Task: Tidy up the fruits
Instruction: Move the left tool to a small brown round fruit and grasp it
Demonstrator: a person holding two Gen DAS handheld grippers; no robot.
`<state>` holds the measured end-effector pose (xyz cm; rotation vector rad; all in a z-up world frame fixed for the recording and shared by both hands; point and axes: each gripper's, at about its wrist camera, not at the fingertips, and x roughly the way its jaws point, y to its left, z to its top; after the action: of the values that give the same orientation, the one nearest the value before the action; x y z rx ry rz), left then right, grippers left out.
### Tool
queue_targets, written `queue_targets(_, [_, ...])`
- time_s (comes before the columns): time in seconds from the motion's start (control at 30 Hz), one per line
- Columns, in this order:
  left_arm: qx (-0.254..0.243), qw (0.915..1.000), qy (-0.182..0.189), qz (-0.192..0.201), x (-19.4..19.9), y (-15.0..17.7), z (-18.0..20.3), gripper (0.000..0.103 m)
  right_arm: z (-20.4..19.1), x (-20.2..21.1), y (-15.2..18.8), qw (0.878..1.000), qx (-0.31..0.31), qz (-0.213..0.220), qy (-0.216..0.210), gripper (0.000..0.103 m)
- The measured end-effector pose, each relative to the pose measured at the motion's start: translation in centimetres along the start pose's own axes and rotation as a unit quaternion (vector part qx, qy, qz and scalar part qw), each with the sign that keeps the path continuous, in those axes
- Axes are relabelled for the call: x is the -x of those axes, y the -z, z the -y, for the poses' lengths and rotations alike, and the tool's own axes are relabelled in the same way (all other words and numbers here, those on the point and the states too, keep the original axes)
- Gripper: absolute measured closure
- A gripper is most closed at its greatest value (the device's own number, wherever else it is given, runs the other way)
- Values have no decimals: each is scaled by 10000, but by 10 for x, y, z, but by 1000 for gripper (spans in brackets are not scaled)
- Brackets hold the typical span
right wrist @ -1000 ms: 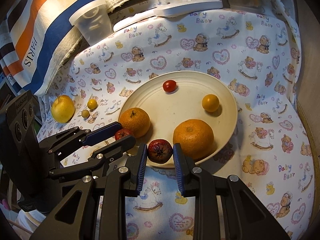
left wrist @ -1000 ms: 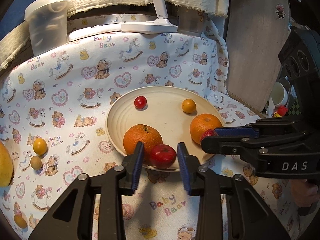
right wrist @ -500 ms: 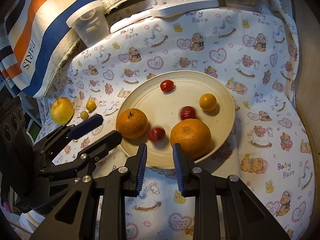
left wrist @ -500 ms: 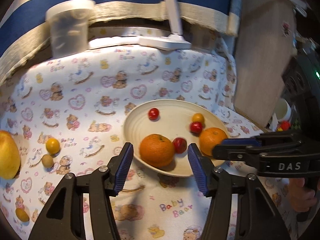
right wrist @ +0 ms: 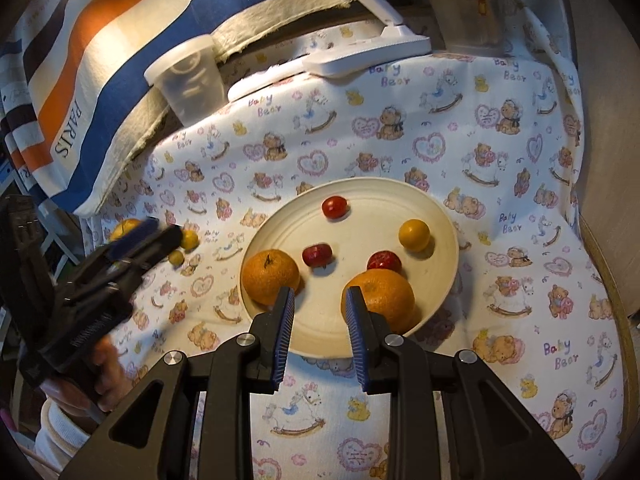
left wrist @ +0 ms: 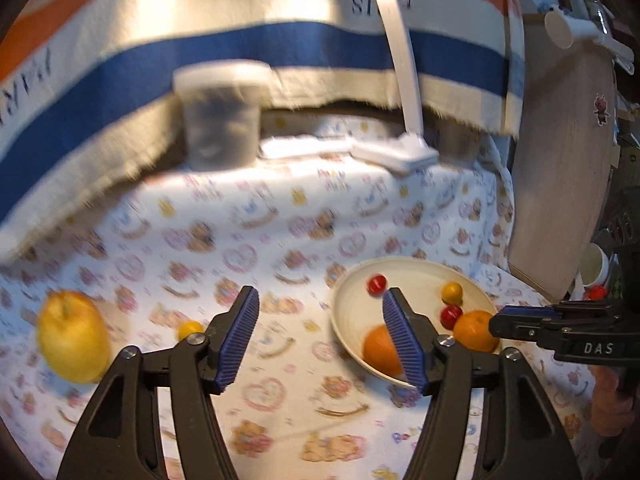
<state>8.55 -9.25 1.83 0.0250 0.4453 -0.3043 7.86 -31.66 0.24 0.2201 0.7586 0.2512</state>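
Note:
A cream plate (right wrist: 444, 216) holds two oranges (right wrist: 270, 278) (right wrist: 380, 294), two dark red fruits (right wrist: 317, 255) (right wrist: 384, 261), a red tomato (right wrist: 334, 207) and a small yellow fruit (right wrist: 414, 234). My right gripper (right wrist: 318, 316) is open and empty over the plate's near edge, between the oranges. My left gripper (left wrist: 318, 334) is open and empty, left of the plate (left wrist: 348, 312); it also shows in the right wrist view (right wrist: 140, 236). A yellow apple (left wrist: 72, 338) and a small yellow fruit (left wrist: 190, 329) lie on the cloth to the left.
A clear plastic cup (right wrist: 186, 76) and a white lamp base (right wrist: 368, 50) stand at the back. A striped towel (right wrist: 80, 92) hangs behind. A wooden board (left wrist: 560, 184) stands at the right. The bear-print cloth (right wrist: 500, 280) covers the table.
Both grippers opened and let go of the dark red fruits, which rolled onto the plate. My left gripper swung left toward the apple and opened wide. My right gripper pulled back slightly.

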Motion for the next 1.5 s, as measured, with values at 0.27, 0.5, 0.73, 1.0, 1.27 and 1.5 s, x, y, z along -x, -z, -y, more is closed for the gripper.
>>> queue_targets(0.27, [153, 9981, -282, 530, 63, -7, -34, 5, -5, 11, 1, 9992, 57, 397, 9, 75])
queue_targets(0.5, [83, 9941, -922, 572, 109, 9, -66, 5, -22, 14, 6, 9975, 354, 606, 22, 75])
queue_targets(0.73, [441, 9893, -1357, 300, 122, 36, -96, 5, -41, 23, 12, 9928, 694, 972, 69, 50])
queue_targets(1.0, [1174, 9834, -1284, -507, 103, 58, -132, 7, -44, 22, 16, 9907, 770, 1104, 178, 44])
queue_targets(1.27, [1298, 9790, -1283, -910, 86, 73, -144, 23, -48, 18, 19, 9895, 893, 1095, 309, 29])
queue_targets(1.5, [1939, 9619, -700, -1797, 51, 77, -160, 58, -51, 10, 22, 9891, 979, 1014, 420, 23])
